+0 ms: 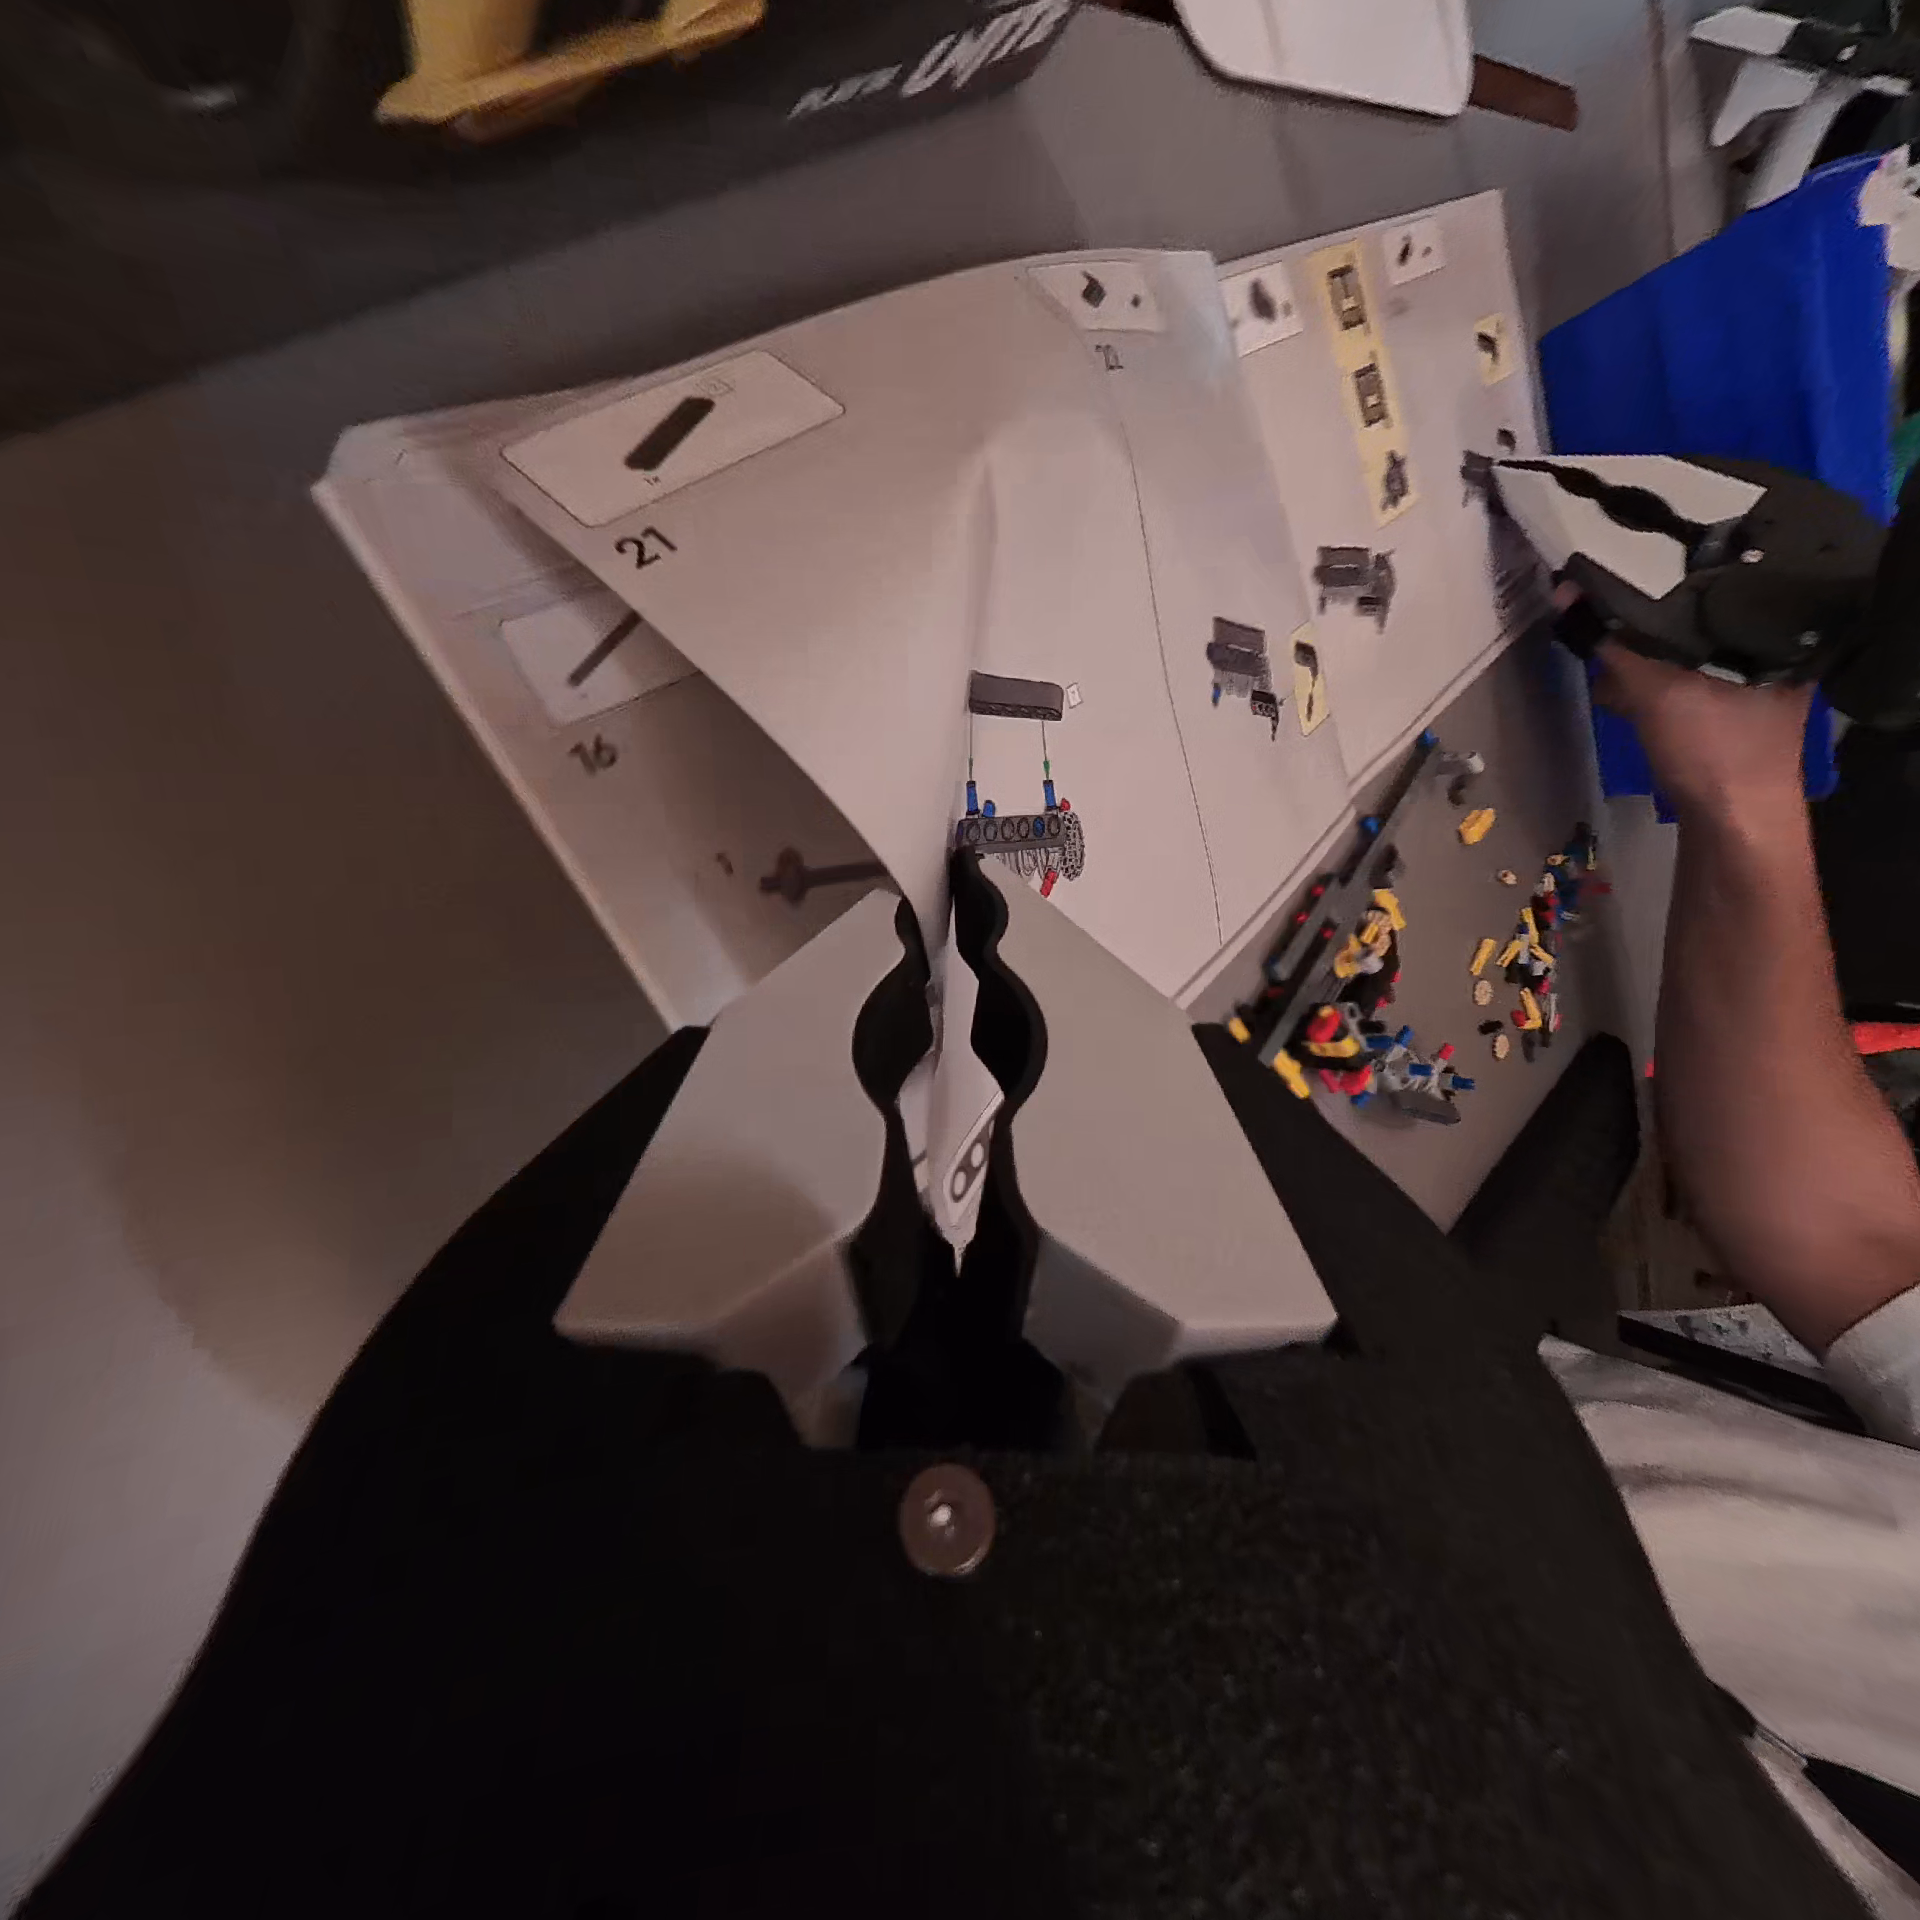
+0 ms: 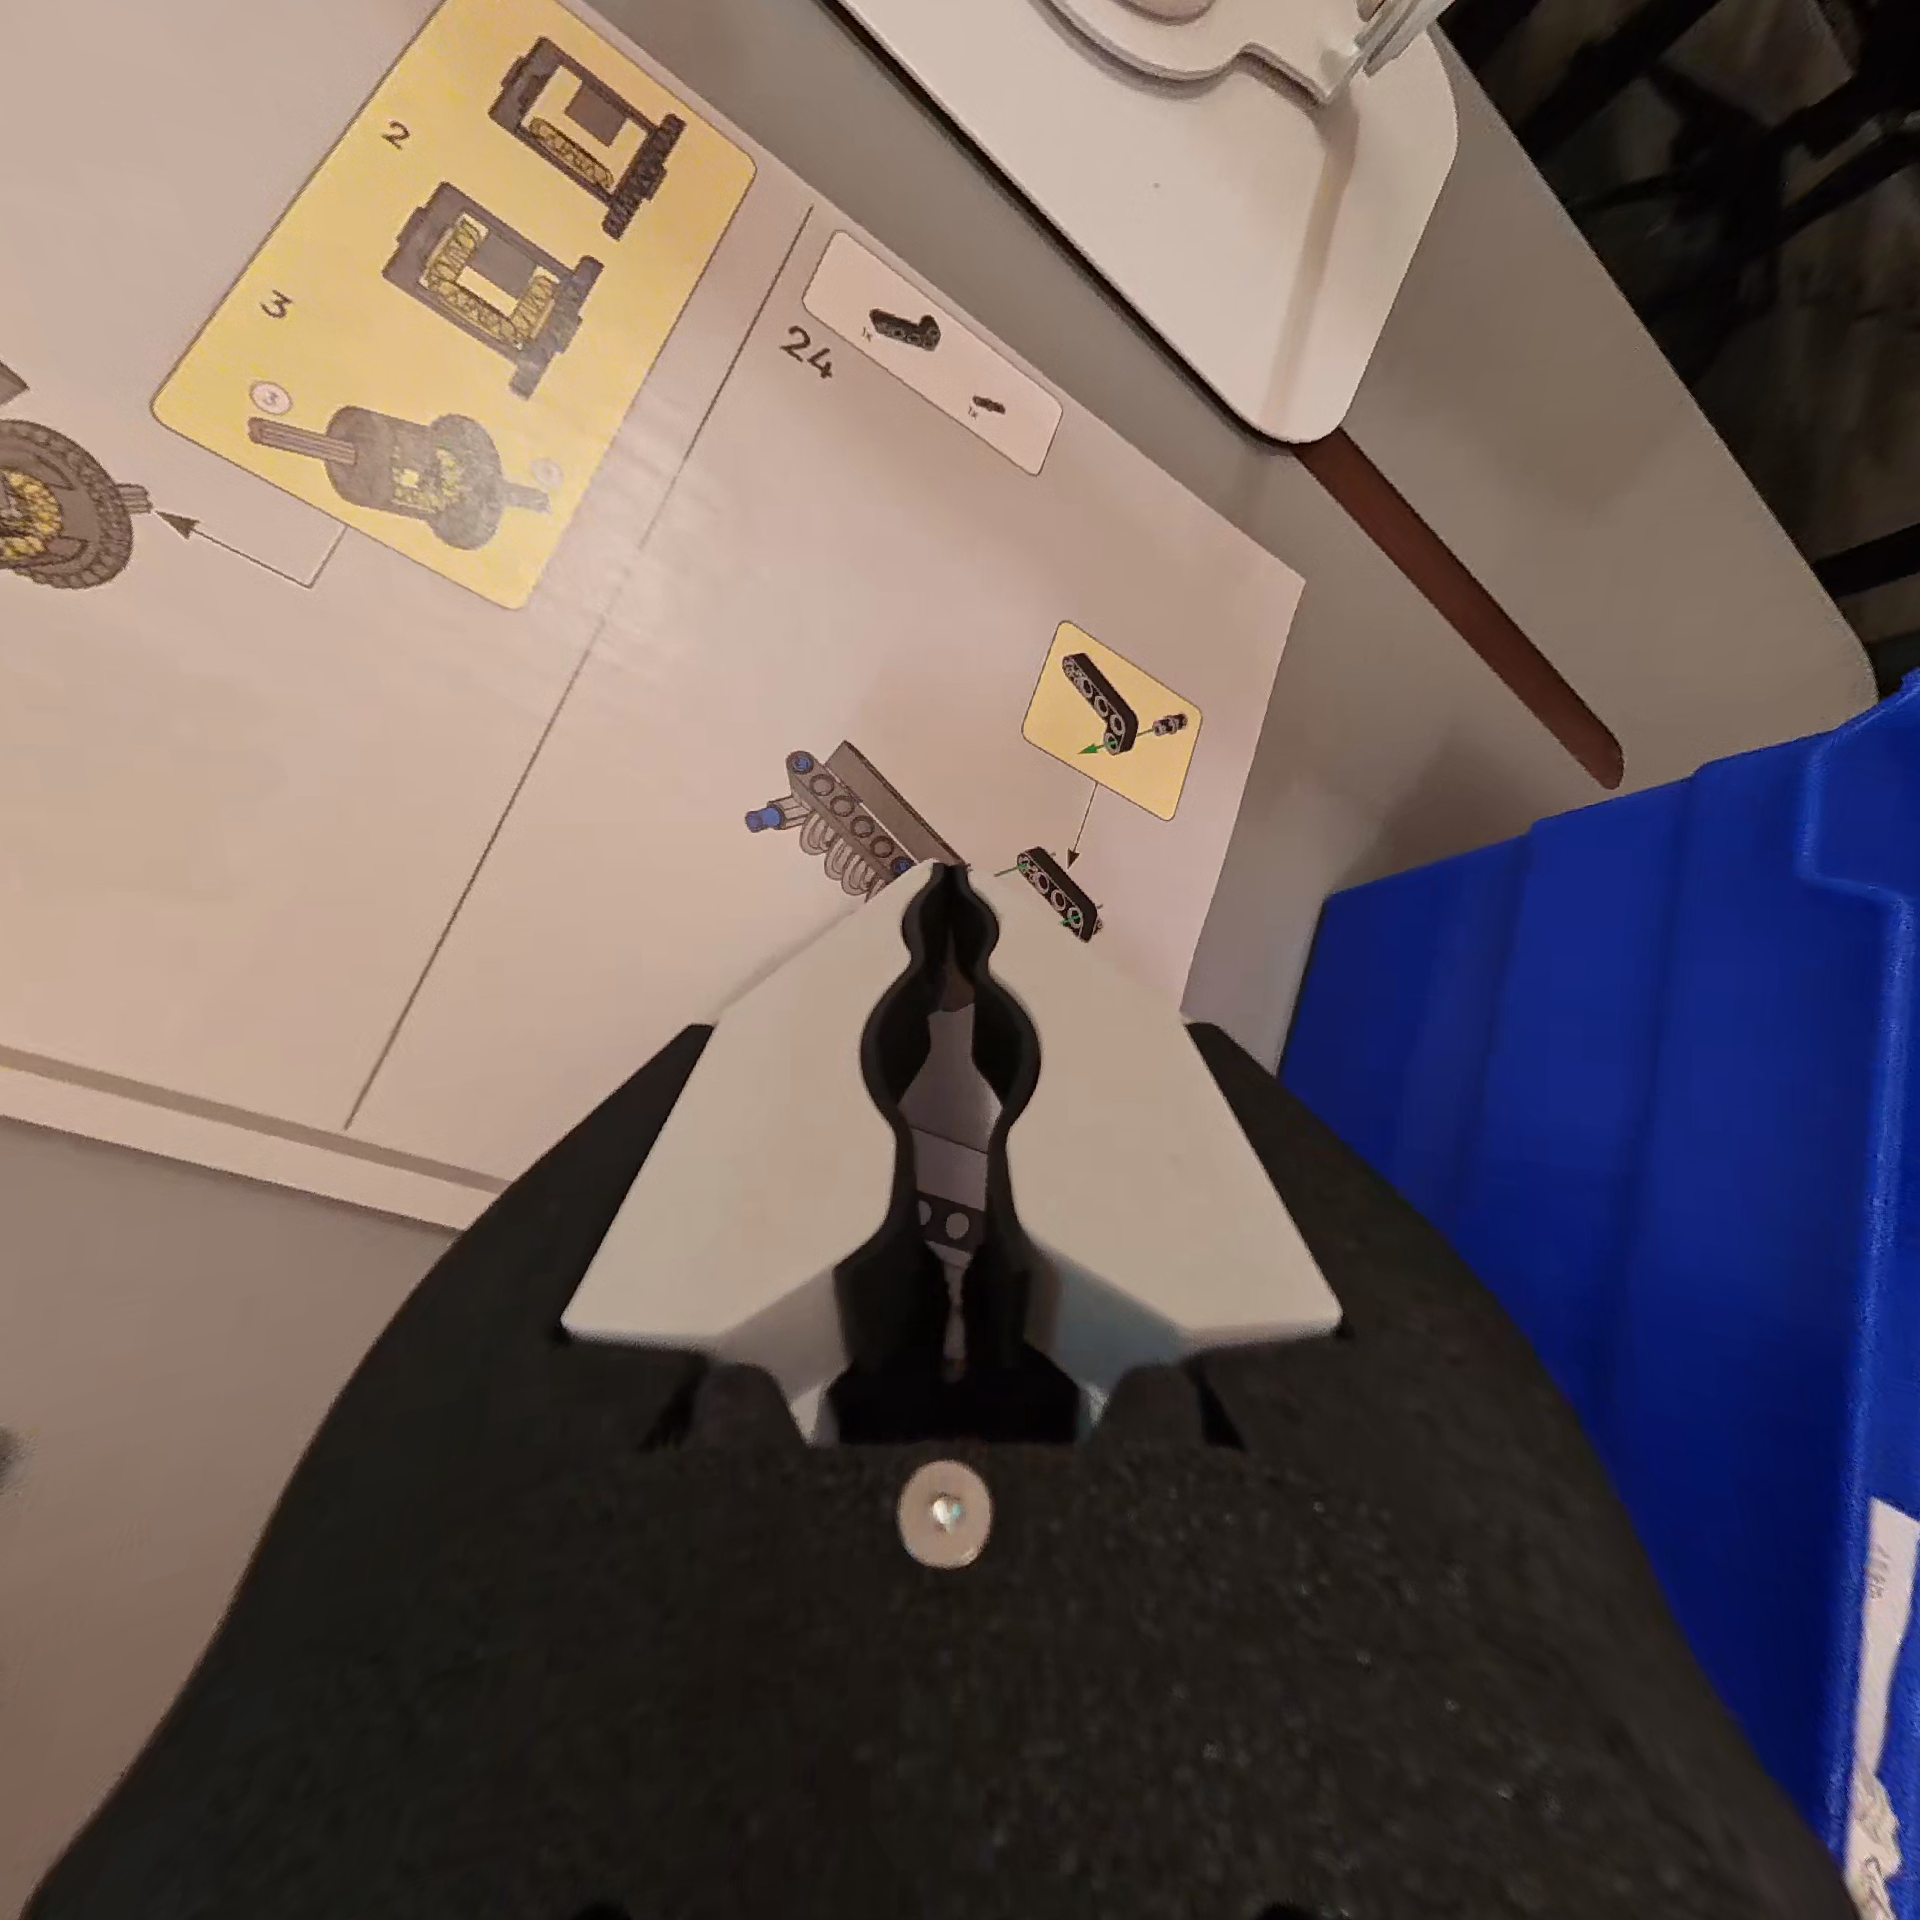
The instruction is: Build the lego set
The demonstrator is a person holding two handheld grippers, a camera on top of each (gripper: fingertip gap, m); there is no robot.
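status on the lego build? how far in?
Early. Done: a partial assembly sits on the table beside loose pieces. In hand: the left gripper pinches an instruction booklet page, lifted mid-turn; the right gripper, shut, rests on the opposite page. Left: most of the loose pieces remain unattached.

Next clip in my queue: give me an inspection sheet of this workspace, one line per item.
Surface: grey table, bare to the left of the booklet.
Job's things: open instruction booklet; one page lifted and curled; loose lego pieces and a partly built assembly lie beside it.
Clutter: set box at the far edge; white object by the booklet's corner.
Grippers: left gripper shut on the lifted page; right gripper shut, tips on the booklet's right-hand page.
Cables: nothing seen.
Surroundings: blue bin beside the table.
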